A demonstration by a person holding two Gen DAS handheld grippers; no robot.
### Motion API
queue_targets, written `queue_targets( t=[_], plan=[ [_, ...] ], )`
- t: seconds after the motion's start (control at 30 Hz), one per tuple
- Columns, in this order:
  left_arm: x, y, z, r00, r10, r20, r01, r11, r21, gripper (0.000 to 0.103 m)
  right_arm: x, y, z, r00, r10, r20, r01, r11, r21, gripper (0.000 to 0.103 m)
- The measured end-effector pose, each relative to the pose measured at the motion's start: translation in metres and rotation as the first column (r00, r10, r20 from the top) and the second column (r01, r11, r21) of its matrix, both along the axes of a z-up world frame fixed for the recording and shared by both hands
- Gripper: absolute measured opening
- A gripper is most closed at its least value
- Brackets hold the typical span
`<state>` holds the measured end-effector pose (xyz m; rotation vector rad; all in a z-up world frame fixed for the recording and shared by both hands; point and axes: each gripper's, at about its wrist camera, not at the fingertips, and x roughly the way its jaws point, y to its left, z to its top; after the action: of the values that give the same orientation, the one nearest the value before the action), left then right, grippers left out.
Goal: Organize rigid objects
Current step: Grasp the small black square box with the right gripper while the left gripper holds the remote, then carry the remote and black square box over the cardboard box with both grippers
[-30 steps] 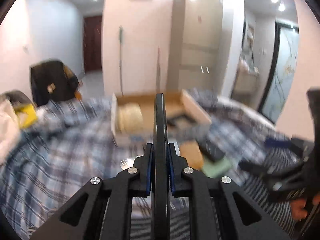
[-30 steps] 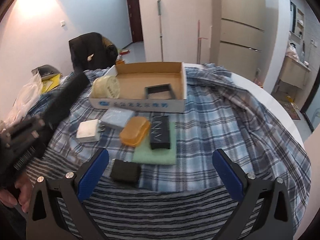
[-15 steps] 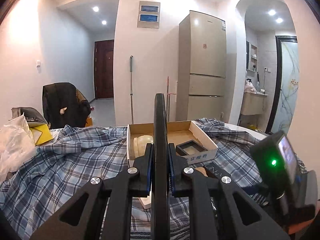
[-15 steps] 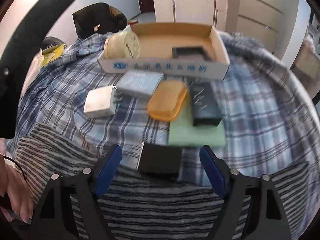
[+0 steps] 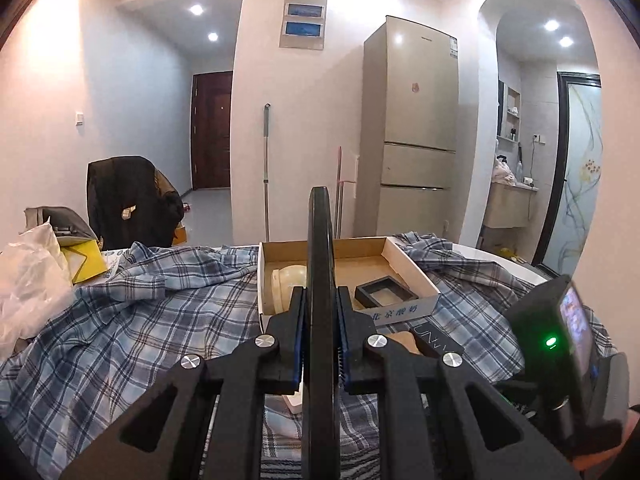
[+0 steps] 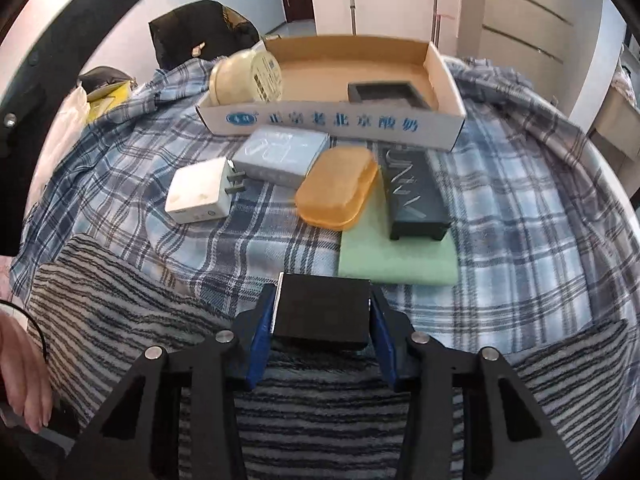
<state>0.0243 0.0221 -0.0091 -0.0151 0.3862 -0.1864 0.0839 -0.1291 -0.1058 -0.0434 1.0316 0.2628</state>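
Observation:
My right gripper (image 6: pixel 323 316) is shut on a small black box (image 6: pixel 322 310) that rests on the striped cloth near me. Beyond it lie a green pad (image 6: pixel 398 256), a dark long box (image 6: pixel 414 196), an orange case (image 6: pixel 338 188), a grey-blue box (image 6: pixel 282 156) and a white plug adapter (image 6: pixel 200 196). A cardboard tray (image 6: pixel 332 120) behind them holds a cream round tub (image 6: pixel 246 78) and a black frame (image 6: pixel 384 94). My left gripper (image 5: pixel 320 344) is shut on a thin black disc (image 5: pixel 319 280) held on edge above the table; the tray (image 5: pixel 404 264) shows behind it.
The table is covered with a blue plaid cloth (image 6: pixel 520 208) and a striped cloth (image 6: pixel 120 300). A white plastic bag (image 5: pixel 28 280) and a yellow box (image 5: pixel 84 260) lie at the left edge. A chair with a dark jacket (image 5: pixel 124 200) stands behind.
My right gripper moved down and forward to the small black box and closed on it. My left gripper tilted up, still holding the black disc.

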Motion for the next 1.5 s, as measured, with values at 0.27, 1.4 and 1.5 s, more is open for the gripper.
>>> queue_targets(
  t=[0.27,1.4,1.5],
  plan=[
    [-0.018,0.01,0.016,0.998,0.056,-0.02,-0.056,0.998,-0.012,0.015,0.001,-0.029,0.039,0.999,-0.017,0.042,0.015,0.999,0.047,0.043],
    [0.169,-0.028,0.05,0.981,0.092,-0.172,-0.103,0.993,-0.06,0.015,0.161,-0.024,0.136,0.962,-0.094,0.256,0.054,0.986,0.157,0.043],
    [0.186,-0.031,0.013,0.975,0.034,-0.222,-0.049,0.997,-0.061,0.015,0.183,-0.036,0.1,0.98,-0.123,0.159,0.097,0.982,0.164,0.043]
  ],
)
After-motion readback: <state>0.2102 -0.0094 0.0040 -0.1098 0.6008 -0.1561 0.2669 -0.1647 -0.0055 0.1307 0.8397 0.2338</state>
